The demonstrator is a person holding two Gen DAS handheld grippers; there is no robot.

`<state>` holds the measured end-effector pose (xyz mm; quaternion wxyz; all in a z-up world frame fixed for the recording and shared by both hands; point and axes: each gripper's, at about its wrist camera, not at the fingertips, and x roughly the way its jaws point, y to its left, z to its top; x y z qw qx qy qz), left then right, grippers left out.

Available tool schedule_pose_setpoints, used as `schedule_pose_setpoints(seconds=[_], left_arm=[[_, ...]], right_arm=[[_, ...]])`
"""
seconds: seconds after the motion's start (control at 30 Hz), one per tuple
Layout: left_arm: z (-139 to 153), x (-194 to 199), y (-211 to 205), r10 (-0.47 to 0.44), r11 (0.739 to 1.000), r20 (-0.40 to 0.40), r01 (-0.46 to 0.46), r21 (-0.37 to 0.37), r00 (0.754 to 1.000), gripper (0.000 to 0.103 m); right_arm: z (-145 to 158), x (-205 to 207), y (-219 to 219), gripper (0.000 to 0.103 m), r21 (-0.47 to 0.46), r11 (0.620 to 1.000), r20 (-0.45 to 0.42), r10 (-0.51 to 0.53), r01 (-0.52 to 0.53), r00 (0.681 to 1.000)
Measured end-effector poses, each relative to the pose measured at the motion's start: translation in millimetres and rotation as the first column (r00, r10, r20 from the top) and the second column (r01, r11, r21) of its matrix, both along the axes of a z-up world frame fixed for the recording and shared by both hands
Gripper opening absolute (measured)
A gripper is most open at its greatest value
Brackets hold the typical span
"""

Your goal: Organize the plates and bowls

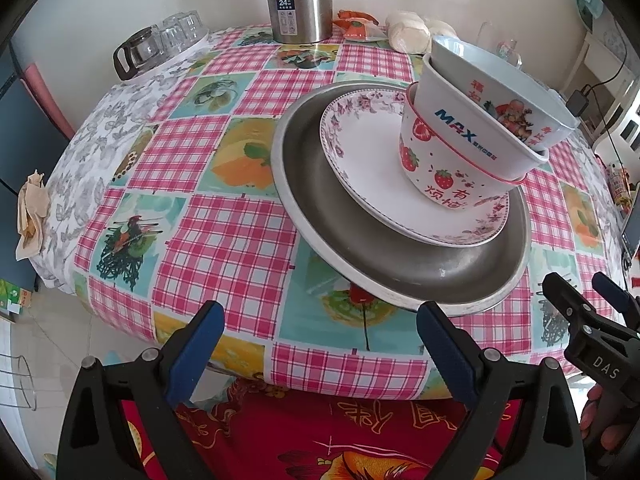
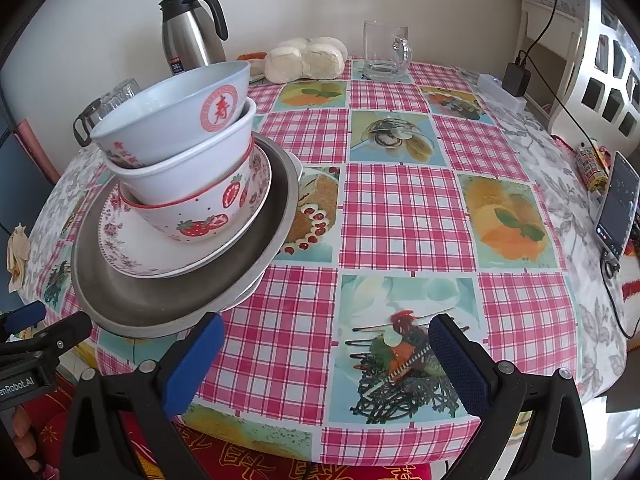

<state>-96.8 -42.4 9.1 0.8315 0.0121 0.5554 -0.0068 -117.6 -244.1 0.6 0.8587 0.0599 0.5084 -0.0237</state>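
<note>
A stack stands on the checked tablecloth. A wide metal plate [image 1: 360, 256] [image 2: 168, 300] carries a floral-rimmed plate [image 1: 360, 160] [image 2: 132, 248]. On that plate nest a strawberry bowl [image 1: 436, 180] [image 2: 200, 216], a white "MAX" bowl [image 1: 456, 128] [image 2: 188, 168] and, tilted on top, a pale blue bowl [image 1: 496, 76] [image 2: 168, 112]. My left gripper [image 1: 320, 344] [image 2: 52, 322] is open at the near table edge, just short of the metal plate's rim. To the stack's right, my right gripper [image 2: 324, 360] [image 1: 586, 292] is open over the cloth and holds nothing.
At the back of the table are a steel thermos jug [image 1: 298, 0] [image 2: 192, 32], steamed buns [image 2: 308, 58], a glass mug [image 2: 384, 52] and glass cups [image 1: 176, 32]. A phone [image 2: 616, 208] lies at the right edge. A red cloth [image 1: 320, 432] hangs below the near edge.
</note>
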Motion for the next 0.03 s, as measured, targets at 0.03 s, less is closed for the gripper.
schedule_pose_setpoints(seconds=[0.03], left_arm=[[0.0,0.3,-0.2,-0.001,1.0,0.0,0.001,0.001,1.0,0.097]], right_arm=[[-0.1,0.2,0.2,0.103,0.0,1.0,-0.001,0.001,-0.001,1.0]])
